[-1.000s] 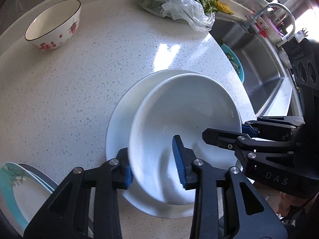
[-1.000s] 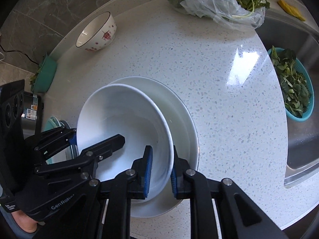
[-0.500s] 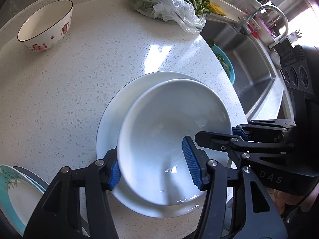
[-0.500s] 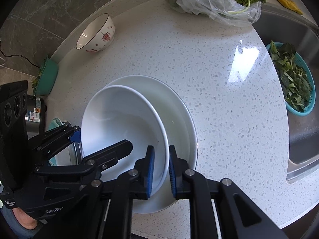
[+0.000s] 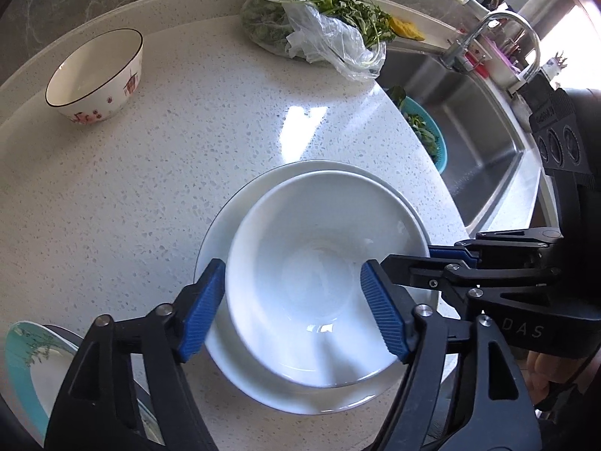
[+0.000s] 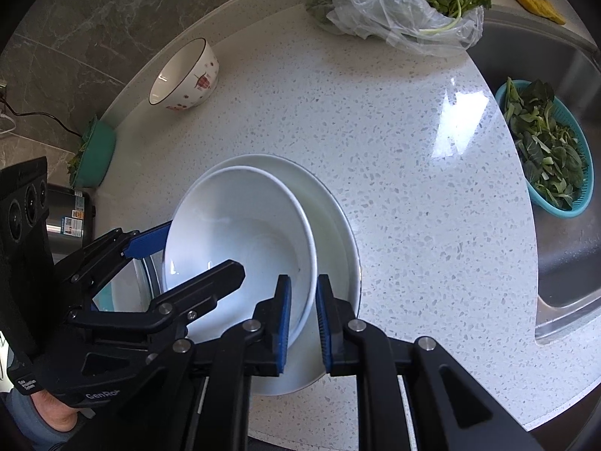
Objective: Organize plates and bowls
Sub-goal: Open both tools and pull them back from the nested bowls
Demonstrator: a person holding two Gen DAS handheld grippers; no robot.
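Observation:
A plain white bowl (image 5: 319,274) (image 6: 240,236) sits inside a larger white plate (image 5: 240,368) (image 6: 330,218) on the speckled counter. My left gripper (image 5: 296,304) is open, its blue pads on either side of the bowl's near-left rim. My right gripper (image 6: 303,319) is shut on the bowl's rim. A white bowl with red flowers (image 5: 97,79) (image 6: 186,75) stands at the far left by the wall. A teal-rimmed plate (image 5: 30,372) lies at the near left.
A plastic bag of greens (image 5: 319,22) (image 6: 405,3) lies at the back. A steel sink (image 5: 473,143) with a tap (image 5: 492,30) is on the right; a teal colander of greens (image 6: 548,150) sits at its edge. A green tub (image 6: 94,154) and an appliance (image 6: 69,218) are at the left.
My left gripper has opened wide and let go of the bowl's rim. My right gripper has closed onto the bowl's rim. Both views have pulled back and up a little.

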